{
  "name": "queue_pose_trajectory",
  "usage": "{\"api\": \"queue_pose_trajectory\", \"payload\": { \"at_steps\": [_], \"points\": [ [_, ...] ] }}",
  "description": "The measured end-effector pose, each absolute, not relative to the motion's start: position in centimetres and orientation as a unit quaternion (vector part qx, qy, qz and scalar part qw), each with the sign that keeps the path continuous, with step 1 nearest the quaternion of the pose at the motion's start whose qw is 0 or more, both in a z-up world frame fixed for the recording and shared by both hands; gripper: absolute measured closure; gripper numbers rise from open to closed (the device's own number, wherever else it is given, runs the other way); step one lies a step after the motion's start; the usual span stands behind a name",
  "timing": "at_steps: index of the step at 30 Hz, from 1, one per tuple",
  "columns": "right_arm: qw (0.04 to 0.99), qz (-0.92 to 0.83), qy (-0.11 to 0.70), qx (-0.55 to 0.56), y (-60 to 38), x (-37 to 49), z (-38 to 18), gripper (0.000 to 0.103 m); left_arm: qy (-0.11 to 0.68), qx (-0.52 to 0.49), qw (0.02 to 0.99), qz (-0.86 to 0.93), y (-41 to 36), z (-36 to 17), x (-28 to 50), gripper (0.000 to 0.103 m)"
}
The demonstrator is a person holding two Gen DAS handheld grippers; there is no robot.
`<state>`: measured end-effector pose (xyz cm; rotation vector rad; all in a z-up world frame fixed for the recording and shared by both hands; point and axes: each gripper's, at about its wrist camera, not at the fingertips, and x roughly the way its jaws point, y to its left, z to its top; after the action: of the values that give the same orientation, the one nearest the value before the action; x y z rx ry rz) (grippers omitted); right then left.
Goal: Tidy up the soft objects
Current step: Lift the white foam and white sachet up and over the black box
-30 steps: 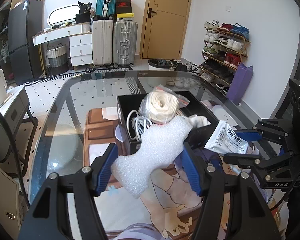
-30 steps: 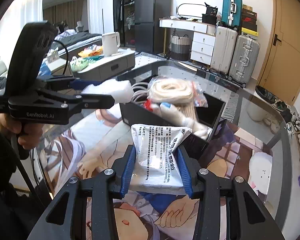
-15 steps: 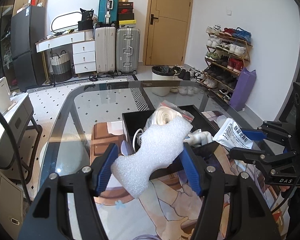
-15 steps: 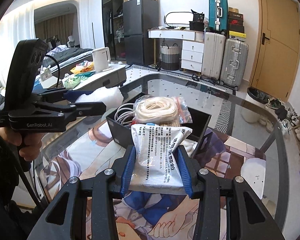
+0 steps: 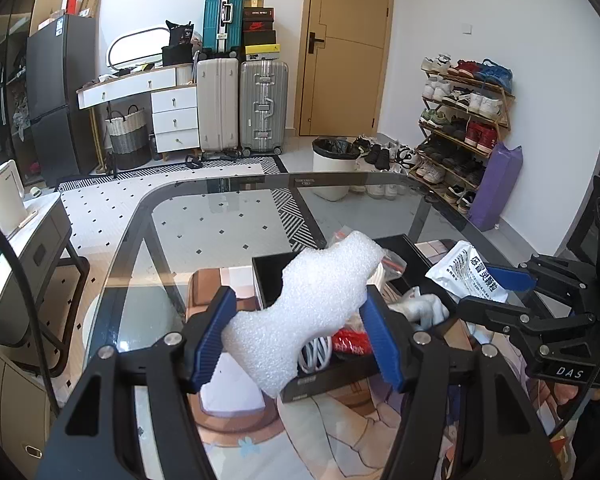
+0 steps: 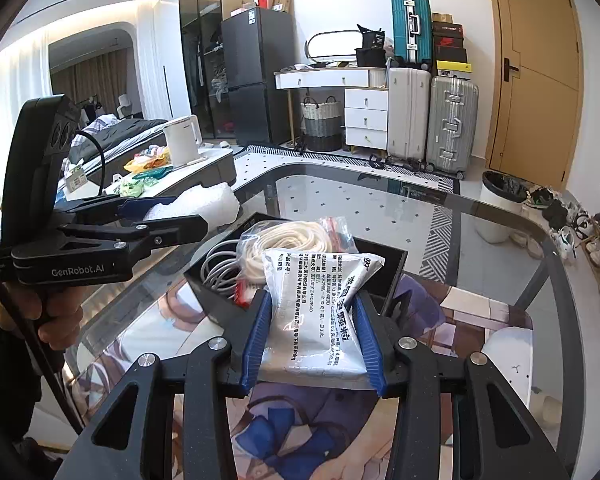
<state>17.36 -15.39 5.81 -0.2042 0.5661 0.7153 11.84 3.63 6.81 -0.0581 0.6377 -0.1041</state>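
White foam sheet (image 5: 316,304), crumpled and bumpy, is pinched between the blue-padded fingers (image 5: 212,336) of the left gripper (image 5: 298,334), held in the air above the near-left edge of an open black box (image 5: 332,376). To the right, the right gripper (image 6: 312,340) clamps a white printed packet (image 6: 320,312) between its blue pads, just above the near rim of the same box. Inside the box lie a bagged coil of cream rope (image 6: 288,240), a loop of white cable (image 6: 216,268) on the left, and something red (image 5: 350,342) that is partly hidden. The box sits on a glass table (image 5: 220,236) over a printed cartoon mat (image 6: 284,424). Far behind stand suitcases (image 5: 242,104), a white dresser (image 5: 172,108) and a shoe rack (image 5: 464,120).
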Motion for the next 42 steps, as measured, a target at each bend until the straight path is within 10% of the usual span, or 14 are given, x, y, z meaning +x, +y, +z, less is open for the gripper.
{"api": "queue_pose_trajectory", "payload": {
  "at_steps": [42],
  "points": [
    [0.905,0.305,0.285,-0.086,-12.6,24.7,2.8,0.061,0.333,0.005,0.942,-0.041,1.0,3.6,18.7,0.04]
  ]
}}
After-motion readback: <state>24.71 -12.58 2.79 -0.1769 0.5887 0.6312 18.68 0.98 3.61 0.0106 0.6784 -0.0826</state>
